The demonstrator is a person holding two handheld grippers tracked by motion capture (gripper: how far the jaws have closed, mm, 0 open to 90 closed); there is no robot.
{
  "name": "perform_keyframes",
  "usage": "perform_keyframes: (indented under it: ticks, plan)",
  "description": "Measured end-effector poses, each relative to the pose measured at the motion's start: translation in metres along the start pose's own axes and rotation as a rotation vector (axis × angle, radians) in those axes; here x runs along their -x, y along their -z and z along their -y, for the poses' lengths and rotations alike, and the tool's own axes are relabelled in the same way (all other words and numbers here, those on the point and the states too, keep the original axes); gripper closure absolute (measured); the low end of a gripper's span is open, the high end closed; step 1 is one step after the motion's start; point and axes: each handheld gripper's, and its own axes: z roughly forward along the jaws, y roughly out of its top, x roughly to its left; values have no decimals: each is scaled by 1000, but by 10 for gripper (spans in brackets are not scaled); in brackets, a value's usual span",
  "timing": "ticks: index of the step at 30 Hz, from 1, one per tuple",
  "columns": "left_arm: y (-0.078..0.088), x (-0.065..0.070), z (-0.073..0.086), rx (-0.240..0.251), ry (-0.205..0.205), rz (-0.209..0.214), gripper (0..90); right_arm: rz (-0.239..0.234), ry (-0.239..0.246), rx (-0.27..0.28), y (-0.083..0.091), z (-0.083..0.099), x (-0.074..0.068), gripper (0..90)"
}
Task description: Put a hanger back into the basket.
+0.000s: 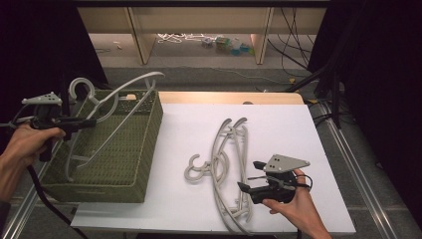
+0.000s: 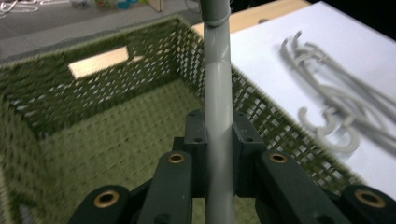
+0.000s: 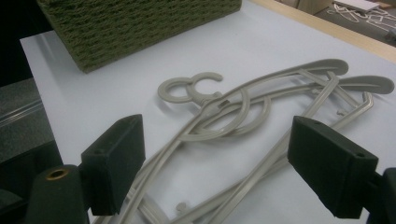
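White table [image 1: 278, 119], one basket [image 1: 144, 149], several hangers [image 1: 224, 164]

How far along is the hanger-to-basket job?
Done: nothing lies loose in the green basket yet. In hand: the left claw is shut on a grey hanger, held over the basket and partly inside it. Left: a tangled pile of hangers on the white board; the right claw stands open just short of them.

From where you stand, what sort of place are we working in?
Probably a lab or workshop set up for recording, not a home: a white-topped table with black drapes at the sides, loose cables on the floor behind, and bare wooden shelving at the back.
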Motion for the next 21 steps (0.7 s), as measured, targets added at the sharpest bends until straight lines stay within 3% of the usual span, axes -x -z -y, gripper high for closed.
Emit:
perform_keyframes:
  ticks: [10,14,16,21]
  plan:
    - [-1,-15,16,-75,-8,-27,794,3,3,6,0,0,1,196]
    - [-5,-22,24,-127,-11,-64,794,4,-1,14,0,0,0,190]
    - [-7,-25,28,-157,-15,-65,794,10,3,13,0,0,1,186]
    - [-16,-27,32,-180,-2,-56,794,6,1,8,-1,0,0,186]
